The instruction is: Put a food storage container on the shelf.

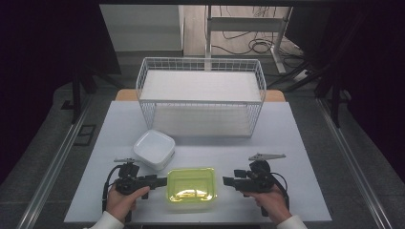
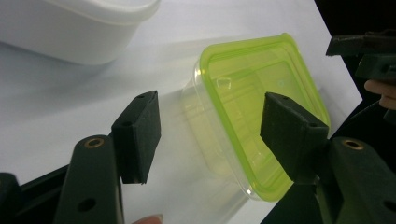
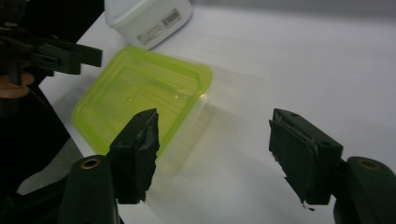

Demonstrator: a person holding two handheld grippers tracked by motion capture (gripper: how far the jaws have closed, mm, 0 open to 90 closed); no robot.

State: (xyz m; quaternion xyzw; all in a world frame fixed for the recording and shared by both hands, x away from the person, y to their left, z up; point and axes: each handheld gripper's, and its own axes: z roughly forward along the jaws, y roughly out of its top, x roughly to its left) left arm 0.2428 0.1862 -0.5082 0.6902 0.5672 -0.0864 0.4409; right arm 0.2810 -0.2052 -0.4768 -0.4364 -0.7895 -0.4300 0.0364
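The clear plastic box with the yellow-green lid (image 1: 191, 188) stands on the white counter (image 1: 296, 143) between the left tool (image 1: 163, 181) and right tool (image 1: 226, 181), both apart and not yet gripping it

Neon yellow-green lid (image 1: 191, 183) on a clear, see-through container (image 2: 205, 140), pretty glowy against the pale grey-white table (image 1: 286, 143). Plain white tub (image 1: 154, 149) at about 10 o'clock from it, with a small black barcode label (image 3: 171, 17) on a white patch. White wire basket (image 1: 200, 93) at 12 o'clock, grid pattern all round, white liner inside. Matte black left hand-held gripper (image 1: 162, 181) and right hand-held gripper (image 1: 227, 181), brass-coloured screw rings (image 2: 94, 142) on the jaws, grey plates on top. White sleeves (image 1: 107, 222) at 6 o'clock. Dark grey floor, black surroundings.
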